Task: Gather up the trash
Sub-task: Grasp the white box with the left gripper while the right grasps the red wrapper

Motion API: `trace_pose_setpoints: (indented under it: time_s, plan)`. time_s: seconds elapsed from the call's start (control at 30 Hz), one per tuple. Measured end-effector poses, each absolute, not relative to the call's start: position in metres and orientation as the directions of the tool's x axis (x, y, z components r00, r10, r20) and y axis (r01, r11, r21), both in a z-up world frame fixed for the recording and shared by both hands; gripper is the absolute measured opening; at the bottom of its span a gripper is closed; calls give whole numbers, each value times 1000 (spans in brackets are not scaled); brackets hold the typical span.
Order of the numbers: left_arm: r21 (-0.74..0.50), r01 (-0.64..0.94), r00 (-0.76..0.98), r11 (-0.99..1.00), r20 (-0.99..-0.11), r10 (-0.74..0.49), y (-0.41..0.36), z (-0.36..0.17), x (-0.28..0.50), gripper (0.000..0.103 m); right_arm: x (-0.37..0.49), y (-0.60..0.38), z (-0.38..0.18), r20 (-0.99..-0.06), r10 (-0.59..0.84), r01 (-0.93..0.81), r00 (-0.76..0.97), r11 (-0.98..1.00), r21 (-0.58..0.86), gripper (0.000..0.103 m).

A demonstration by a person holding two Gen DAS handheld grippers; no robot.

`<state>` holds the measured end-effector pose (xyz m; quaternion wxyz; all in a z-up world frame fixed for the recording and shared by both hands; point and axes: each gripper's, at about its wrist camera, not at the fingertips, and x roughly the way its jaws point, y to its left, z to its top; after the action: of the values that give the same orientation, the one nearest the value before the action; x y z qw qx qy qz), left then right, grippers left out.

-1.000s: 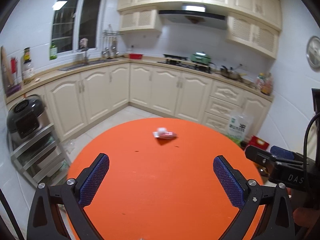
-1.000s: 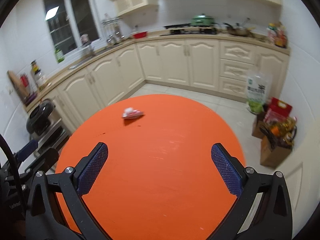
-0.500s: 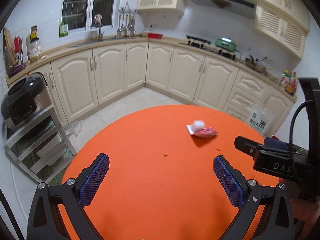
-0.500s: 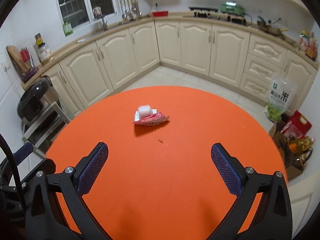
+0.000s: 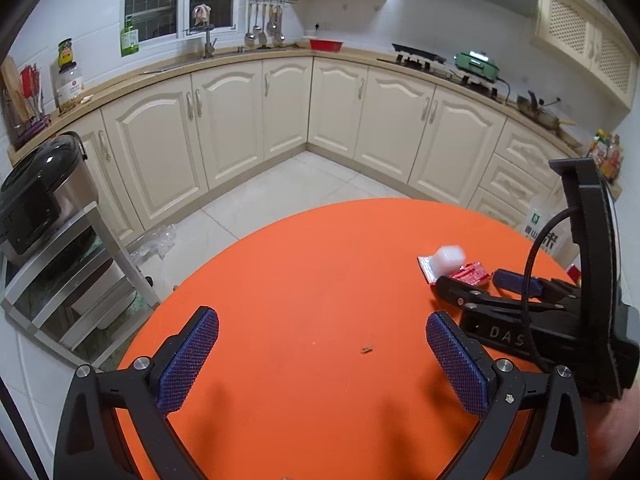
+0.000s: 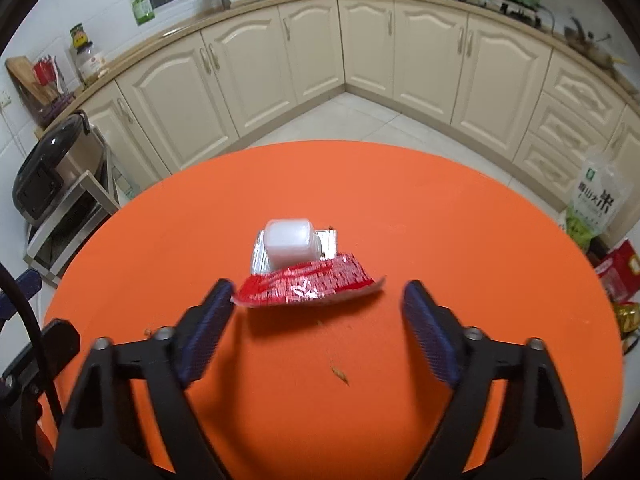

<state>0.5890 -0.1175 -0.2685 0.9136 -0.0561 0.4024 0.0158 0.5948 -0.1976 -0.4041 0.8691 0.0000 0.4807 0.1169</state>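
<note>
A red foil wrapper [image 6: 308,285] lies on the round orange table [image 6: 460,240], with a small white plastic cup [image 6: 291,243] on a silver foil piece [image 6: 326,242] just behind it. My right gripper [image 6: 318,322] is open, its fingers either side of the wrapper's near edge, the left pad [image 6: 208,320] close to the wrapper's left tip. In the left wrist view the same wrapper [image 5: 472,273] and cup [image 5: 450,258] lie at the right, with the right gripper [image 5: 480,292] reaching at them. My left gripper [image 5: 320,356] is open and empty over bare table.
A small crumb [image 6: 340,374] lies on the table between the right fingers, also in the left wrist view [image 5: 366,348]. Cream kitchen cabinets [image 5: 240,120] line the far walls. A metal rack with a rice cooker [image 5: 36,184] stands left. Bags [image 6: 600,204] sit on the floor at right.
Both grippers have moved forward and lower over the table. The right gripper has closed in on the wrapper, its jaws somewhat narrower. The left view has swung left.
</note>
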Motion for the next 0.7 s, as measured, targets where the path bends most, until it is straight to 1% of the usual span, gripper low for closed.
trace_pose_setpoints:
  time_s: [0.13,0.17,0.2,0.33,0.4,0.6,0.7]
  plan:
    - [-96,-69,670,993,-742,-25,-121,-274,605,102,596,-187,-408,-838,165,-246,521,969,38,80]
    - [-96,-67,669,993,-742,-26,-122,-276,611,102,595,-185,-408,-837,160,-254,524,967,25,77]
    - [-95,-64,669,993,-743,-28,-124,-276,617,102,593,-185,-408,-835,153,-259,529,966,12,72]
    - [-95,-51,667,994,-744,-37,-125,-285,625,102,590,-187,-406,-822,183,-296,539,955,19,68]
    - [-89,-43,665,995,-746,-38,-127,-287,637,102,588,-192,-405,-823,175,-292,541,956,11,55]
    - [-91,15,639,996,-765,-79,-141,-303,669,102,582,-223,-402,-819,194,-249,540,966,65,52]
    - [-81,45,631,996,-771,-91,-148,-310,688,102,583,-232,-402,-817,191,-242,544,968,66,51]
